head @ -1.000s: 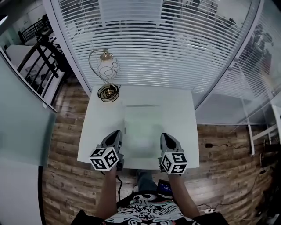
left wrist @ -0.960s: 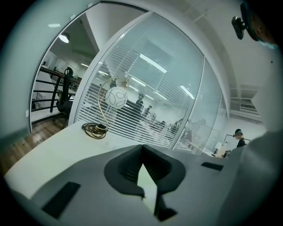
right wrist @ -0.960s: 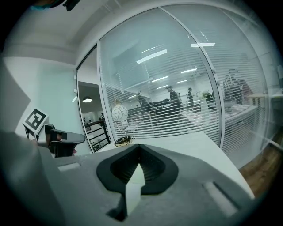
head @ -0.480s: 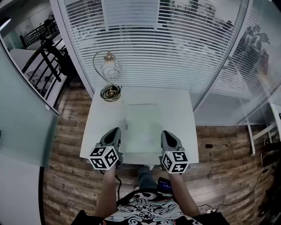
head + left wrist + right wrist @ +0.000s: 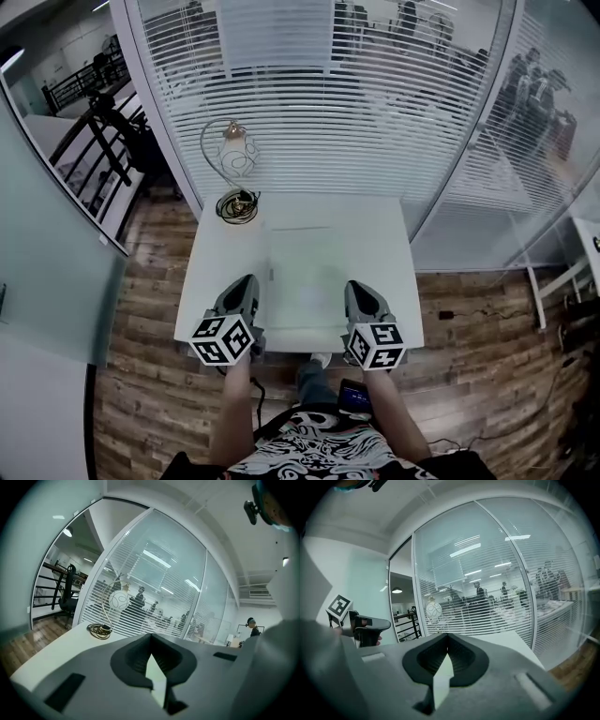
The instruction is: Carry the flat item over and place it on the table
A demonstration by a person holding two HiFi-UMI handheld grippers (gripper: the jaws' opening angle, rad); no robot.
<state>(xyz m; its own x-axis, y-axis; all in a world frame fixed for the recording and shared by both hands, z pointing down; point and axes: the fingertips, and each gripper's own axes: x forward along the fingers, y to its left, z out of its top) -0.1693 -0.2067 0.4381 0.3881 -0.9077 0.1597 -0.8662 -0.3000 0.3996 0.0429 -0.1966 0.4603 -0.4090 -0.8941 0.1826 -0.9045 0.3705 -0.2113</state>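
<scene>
I have the white table (image 5: pixel 214 281) right below me, running up to the glass wall with blinds (image 5: pixel 328 112). The flat sheet (image 5: pixel 305 272) hangs over the tabletop's middle, its near edge close to the table's near edge; I cannot tell whether it touches. My left gripper (image 5: pixel 247 285) is clenched on its left edge and my right gripper (image 5: pixel 355 289) on its right edge. I judge this the end of the carry. Next I would lower both hands evenly, lay it flat short of the lamp (image 5: pixel 235 176), then let go.
</scene>
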